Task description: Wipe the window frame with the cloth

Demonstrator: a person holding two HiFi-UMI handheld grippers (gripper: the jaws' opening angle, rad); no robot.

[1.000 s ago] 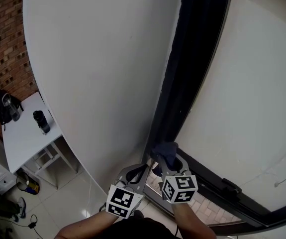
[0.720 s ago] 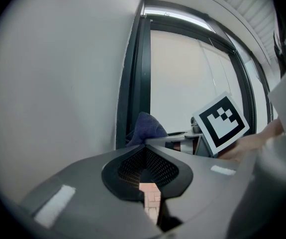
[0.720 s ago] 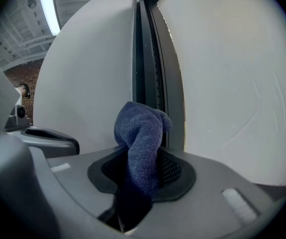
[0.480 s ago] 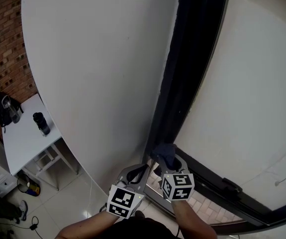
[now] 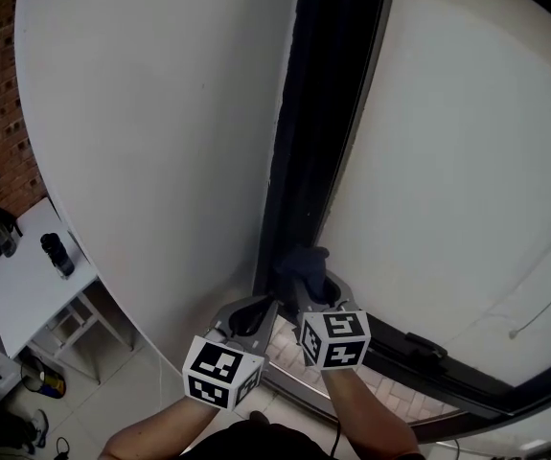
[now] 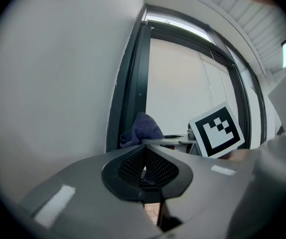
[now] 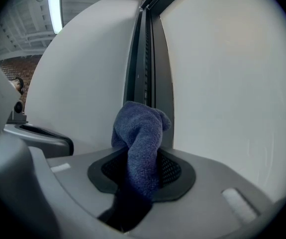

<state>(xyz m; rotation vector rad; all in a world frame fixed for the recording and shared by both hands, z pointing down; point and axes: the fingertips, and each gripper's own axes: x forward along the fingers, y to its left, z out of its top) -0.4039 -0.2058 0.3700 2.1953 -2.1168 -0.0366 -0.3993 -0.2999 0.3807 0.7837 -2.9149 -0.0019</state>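
A dark blue cloth (image 7: pixel 142 138) is bunched between the jaws of my right gripper (image 7: pixel 143 169), which is shut on it. In the head view the cloth (image 5: pixel 299 264) rests against the lower part of the black vertical window frame (image 5: pixel 311 132), with my right gripper (image 5: pixel 315 295) just below it. My left gripper (image 5: pixel 253 316) sits beside it to the left, shut with nothing between its jaws. From the left gripper view, the cloth (image 6: pixel 142 128) shows past the left gripper (image 6: pixel 143 169), in front of the frame (image 6: pixel 132 83).
A white wall (image 5: pixel 160 142) runs left of the frame and a pale pane (image 5: pixel 467 161) right of it. A black bottom rail (image 5: pixel 419 353) with a latch crosses at lower right. A white side table (image 5: pixel 26 286) with a dark cup (image 5: pixel 57 254) stands far below left.
The view has shifted, so the frame now lies further left in the picture. Both grippers stay close together at the frame's base, the cloth still held against it.
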